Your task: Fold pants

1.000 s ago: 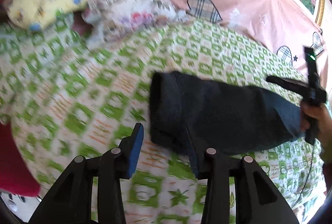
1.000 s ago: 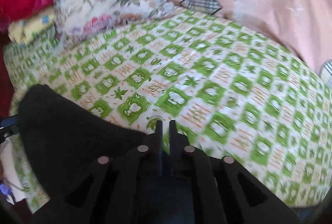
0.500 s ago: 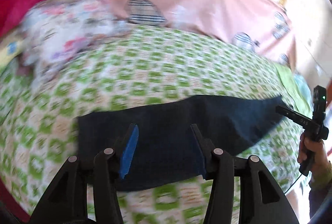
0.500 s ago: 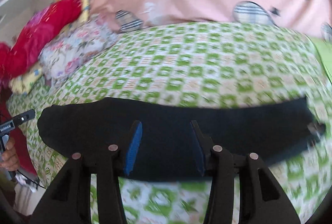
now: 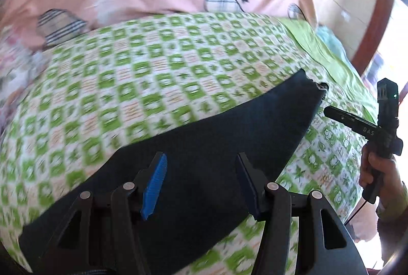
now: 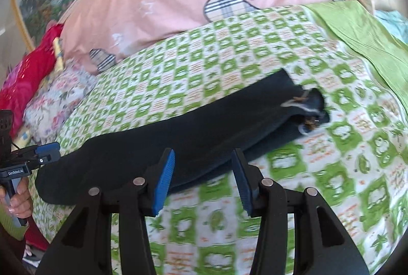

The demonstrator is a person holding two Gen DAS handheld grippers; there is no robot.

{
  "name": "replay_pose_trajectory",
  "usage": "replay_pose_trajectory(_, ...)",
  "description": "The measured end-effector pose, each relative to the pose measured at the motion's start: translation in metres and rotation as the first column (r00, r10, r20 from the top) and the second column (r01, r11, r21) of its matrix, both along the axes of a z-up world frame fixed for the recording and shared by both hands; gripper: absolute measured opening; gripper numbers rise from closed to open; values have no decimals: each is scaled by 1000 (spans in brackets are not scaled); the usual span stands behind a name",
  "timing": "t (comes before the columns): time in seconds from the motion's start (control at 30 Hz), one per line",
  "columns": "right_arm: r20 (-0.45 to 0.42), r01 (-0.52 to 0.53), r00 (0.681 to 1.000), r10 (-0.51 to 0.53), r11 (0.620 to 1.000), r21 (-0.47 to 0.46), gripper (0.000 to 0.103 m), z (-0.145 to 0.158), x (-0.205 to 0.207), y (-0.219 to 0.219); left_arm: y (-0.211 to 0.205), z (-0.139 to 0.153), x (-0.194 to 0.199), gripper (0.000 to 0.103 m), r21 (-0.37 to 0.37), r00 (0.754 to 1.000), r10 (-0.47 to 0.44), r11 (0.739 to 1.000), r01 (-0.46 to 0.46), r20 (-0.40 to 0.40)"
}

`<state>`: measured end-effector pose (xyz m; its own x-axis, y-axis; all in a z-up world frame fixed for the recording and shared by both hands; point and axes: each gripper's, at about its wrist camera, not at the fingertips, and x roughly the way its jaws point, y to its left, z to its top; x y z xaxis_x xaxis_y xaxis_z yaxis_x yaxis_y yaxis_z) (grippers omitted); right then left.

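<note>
Dark pants (image 5: 193,160) lengthwise on bed (image 5: 153,86), ragged end bunched. Left gripper (image 5: 201,188) and right gripper (image 6: 201,179) spread, empty. Risk: crooked fold if bunched end catches.

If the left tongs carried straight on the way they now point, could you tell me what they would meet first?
Most likely the dark pants: the open left tongs point straight at them, with nothing visible between. Depth is unclear.
</note>
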<state>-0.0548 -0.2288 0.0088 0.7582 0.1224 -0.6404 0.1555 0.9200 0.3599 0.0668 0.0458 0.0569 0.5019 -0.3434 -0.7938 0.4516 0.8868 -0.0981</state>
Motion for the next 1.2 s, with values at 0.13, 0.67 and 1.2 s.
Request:
replay_pose_trajectory(0.13, -2, 57, 998, -57, 998, 21, 48, -5, -3, -21, -38, -2, 25, 56, 12, 997, -77, 997, 78, -23)
replay_pose_trajectory(0.67, -2, 156, 987, -158, 973, 167, 48, -21, 3, -74, -174, -39, 96, 56, 51, 942, -303, 949, 312, -144)
replay_pose_trajectory(1.2, 39, 183, 979, -201, 942, 281, 45, -30, 9, -98, -283, -70, 142, 42, 76, 841, -471, 859, 506, -268)
